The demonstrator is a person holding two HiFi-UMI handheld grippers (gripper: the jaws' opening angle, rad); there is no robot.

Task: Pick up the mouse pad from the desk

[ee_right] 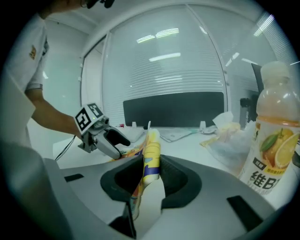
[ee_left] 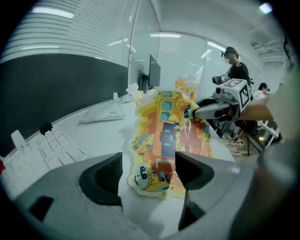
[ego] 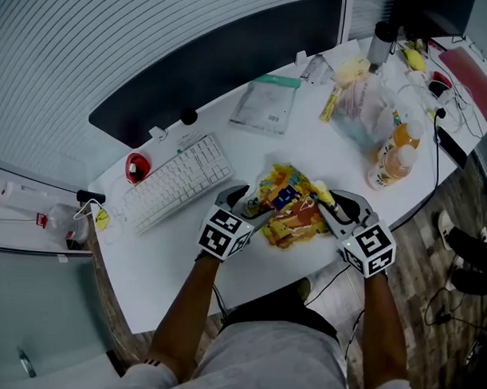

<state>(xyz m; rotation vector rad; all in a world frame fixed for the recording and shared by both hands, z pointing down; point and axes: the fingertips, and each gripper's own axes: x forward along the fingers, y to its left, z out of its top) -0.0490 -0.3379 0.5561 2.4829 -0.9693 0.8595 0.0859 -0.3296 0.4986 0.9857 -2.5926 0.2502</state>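
The mouse pad [ego: 291, 211], a thin sheet with yellow, orange and blue cartoon print, lies in the middle of the white desk [ego: 169, 259]. My right gripper [ego: 327, 207] is at its right edge and is shut on it. In the right gripper view that edge of the mouse pad [ee_right: 151, 157] stands upright between the jaws, lifted off the desk. My left gripper [ego: 247, 204] is at the pad's left edge with its jaws open. In the left gripper view the mouse pad [ee_left: 164, 140] lies flat, its near end between the spread jaws of the left gripper [ee_left: 147, 171], and nothing is gripped.
A white keyboard [ego: 178, 182] lies left of the pad, below a dark monitor [ego: 216, 61]. An orange drink bottle [ego: 392, 159] stands to the right, with plastic bags [ego: 362, 106] behind it. A flat packet [ego: 267, 103] lies at the back. A red round object [ego: 137, 166] sits by the keyboard.
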